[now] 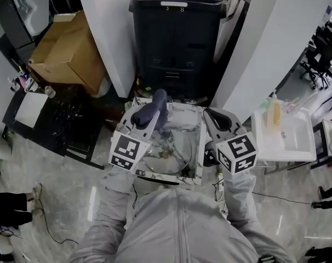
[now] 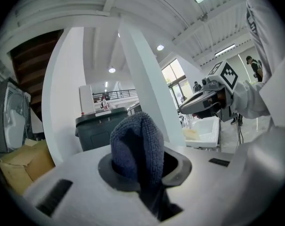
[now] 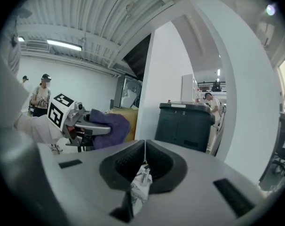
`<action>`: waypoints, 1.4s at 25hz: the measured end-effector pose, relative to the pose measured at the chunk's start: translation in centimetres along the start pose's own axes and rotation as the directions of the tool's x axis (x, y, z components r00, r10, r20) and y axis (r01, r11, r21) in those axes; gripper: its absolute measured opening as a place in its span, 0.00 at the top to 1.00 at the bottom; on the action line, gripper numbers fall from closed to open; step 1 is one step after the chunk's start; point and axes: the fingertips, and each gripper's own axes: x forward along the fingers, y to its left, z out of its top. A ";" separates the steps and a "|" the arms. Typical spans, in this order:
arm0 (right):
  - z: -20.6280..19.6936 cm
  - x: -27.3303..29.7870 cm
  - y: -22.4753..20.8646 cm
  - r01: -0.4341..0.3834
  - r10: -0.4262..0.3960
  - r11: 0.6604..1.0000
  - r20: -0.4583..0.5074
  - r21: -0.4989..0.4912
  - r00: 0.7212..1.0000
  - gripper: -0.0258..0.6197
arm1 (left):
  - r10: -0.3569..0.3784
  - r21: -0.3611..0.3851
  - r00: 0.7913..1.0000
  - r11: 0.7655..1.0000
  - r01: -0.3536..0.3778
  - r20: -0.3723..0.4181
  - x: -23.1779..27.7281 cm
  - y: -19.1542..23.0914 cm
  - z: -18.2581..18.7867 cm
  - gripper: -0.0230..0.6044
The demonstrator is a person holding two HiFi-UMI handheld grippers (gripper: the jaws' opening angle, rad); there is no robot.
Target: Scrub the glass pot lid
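Head view, lid: clear round glass pot lid (image 1: 167,151), flat in white marbled tray (image 1: 198,147), 6 o'clock of black bin (image 1: 179,32); no long axis; upward face unclear.
Head view, progress: scrubbing apparently not under way.
Left gripper view: left gripper (image 2: 141,171) clamped on dark blue microfibre cloth (image 2: 135,142).
Right gripper view: right gripper (image 3: 144,149) jaws together, seemingly empty.

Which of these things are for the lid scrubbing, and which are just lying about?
In use: glass pot lid; blue cloth, clamped in the left hand-held gripper.
Lying about: black bin; cardboard box; white basin.
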 end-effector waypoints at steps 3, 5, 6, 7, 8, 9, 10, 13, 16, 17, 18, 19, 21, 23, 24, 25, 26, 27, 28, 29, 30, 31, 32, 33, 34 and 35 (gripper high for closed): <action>1.1 -0.3 0.1 -0.001 0.002 1.000 0.013 -0.026 1.000 0.91 | 0.020 0.060 1.000 0.998 -0.021 0.010 -0.4 0.1 1.8 0.85; 1.5 -0.4 0.2 -0.005 0.006 1.000 0.026 -0.027 1.000 0.91 | 0.020 0.084 1.000 0.996 -0.022 0.021 -0.6 -0.2 2.7 0.85; 1.7 -0.4 0.2 -0.008 0.009 1.000 0.030 -0.024 0.999 0.91 | 0.016 0.090 0.999 0.996 -0.019 0.027 -0.6 -0.3 3.1 0.85; 1.8 -0.4 0.3 -0.011 0.011 1.000 0.034 -0.024 0.999 0.91 | 0.013 0.091 0.999 0.996 -0.016 0.034 -0.6 -0.5 3.4 0.85; 2.0 -0.4 0.4 -0.013 0.014 1.000 0.037 -0.024 0.999 0.91 | 0.010 0.089 0.999 0.996 -0.014 0.040 -0.6 -0.5 3.7 0.85; 2.1 -0.4 0.5 -0.016 0.017 1.000 0.039 -0.026 0.999 0.91 | 0.010 0.083 0.999 0.996 -0.014 0.046 -0.6 -0.5 4.0 0.85; 2.3 -0.4 0.6 -0.020 0.021 0.999 0.042 -0.027 0.999 0.91 | 0.012 0.077 0.999 0.997 -0.016 0.051 -0.7 -0.5 4.2 0.85; 2.7 -0.5 0.8 -0.027 0.028 0.999 0.052 -0.026 0.998 0.91 | 0.022 0.068 0.998 0.997 -0.026 0.060 -1.1 -0.2 4.6 0.85; 2.8 -0.6 0.8 -0.026 0.027 0.999 0.063 -0.023 0.998 0.91 | 0.029 0.071 0.998 0.997 -0.034 0.063 -1.2 -0.2 4.7 0.85; 2.9 -0.7 0.8 -0.025 0.026 0.999 0.065 -0.022 0.998 0.91 | 0.030 0.074 0.998 0.997 -0.035 0.063 -1.2 -0.2 4.7 0.85; 2.9 -0.7 0.8 -0.025 0.026 0.999 0.066 -0.022 0.997 0.91 | 0.030 0.075 0.998 0.997 -0.035 0.063 -1.2 -0.2 4.7 0.85; 2.9 -0.6 0.8 -0.025 0.027 0.999 0.066 -0.021 0.997 0.91 | 0.030 0.076 0.998 0.997 -0.035 0.063 -1.2 -0.1 4.8 0.85; 2.8 -0.5 0.9 -0.025 0.026 0.999 0.062 -0.023 0.998 0.91 | 0.031 0.076 0.997 0.996 -0.036 0.064 -1.3 0.0 4.9 0.85; 2.9 -0.4 1.0 -0.026 0.027 0.999 0.058 -0.026 0.998 0.91 | 0.034 0.074 0.997 0.997 -0.039 0.064 -1.4 0.2 4.9 0.85; 2.9 -0.4 1.0 -0.027 0.028 0.999 0.056 -0.026 0.998 0.91 | 0.036 0.072 0.997 0.997 -0.040 0.063 -1.4 0.3 4.9 0.85; 2.9 -0.3 1.1 -0.028 0.029 0.999 0.055 -0.026 0.998 0.91 | 0.037 0.070 0.997 0.997 -0.041 0.062 -1.4 0.3 4.9 0.85; 2.9 -0.3 1.1 -0.029 0.030 0.999 0.054 -0.027 0.998 0.91 | 0.037 0.069 0.997 0.997 -0.041 0.061 -1.4 0.4 4.9 0.85; 2.9 -0.3 1.2 -0.030 0.032 0.999 0.054 -0.028 0.998 0.91 | 0.036 0.067 0.998 0.997 -0.040 0.060 -1.4 0.4 4.9 0.85; 2.9 -0.3 1.3 -0.032 0.034 0.999 0.053 -0.029 0.998 0.91 | 0.035 0.066 0.998 0.997 -0.039 0.059 -1.4 0.4 4.8 0.85; 2.8 -0.2 1.3 -0.035 0.036 0.999 0.053 -0.029 0.998 0.91 | 0.035 0.065 0.998 0.997 -0.038 0.059 -1.4 0.4 4.7 0.85; 2.8 -0.2 1.4 -0.037 0.038 0.999 0.053 -0.030 0.998 0.91 | 0.034 0.064 0.998 0.997 -0.038 0.059 -1.4 0.4 4.7 0.85; 2.7 -0.2 1.5 -0.039 0.040 0.999 0.053 -0.030 0.998 0.91 | 0.035 0.062 0.998 0.997 -0.038 0.058 -1.4 0.4 4.7 0.85; 2.6 -0.2 1.5 -0.040 0.042 0.999 0.052 -0.030 0.998 0.91 | 0.035 0.061 0.998 0.997 -0.038 0.058 -1.4 0.4 4.6 0.85; 2.6 -0.2 1.6 -0.041 0.043 0.999 0.051 -0.030 0.998 0.91 | 0.035 0.061 0.998 0.997 -0.038 0.059 -1.4 0.4 4.6 0.85; 2.5 -0.1 1.6 -0.042 0.044 0.999 0.049 -0.030 0.998 0.91 | 0.034 0.060 0.998 0.997 -0.038 0.060 -1.4 0.4 4.6 0.85; 2.5 -0.1 1.7 -0.043 0.045 0.999 0.048 -0.031 0.998 0.91 | 0.033 0.060 0.998 0.998 -0.037 0.062 -1.5 0.4 4.6 0.85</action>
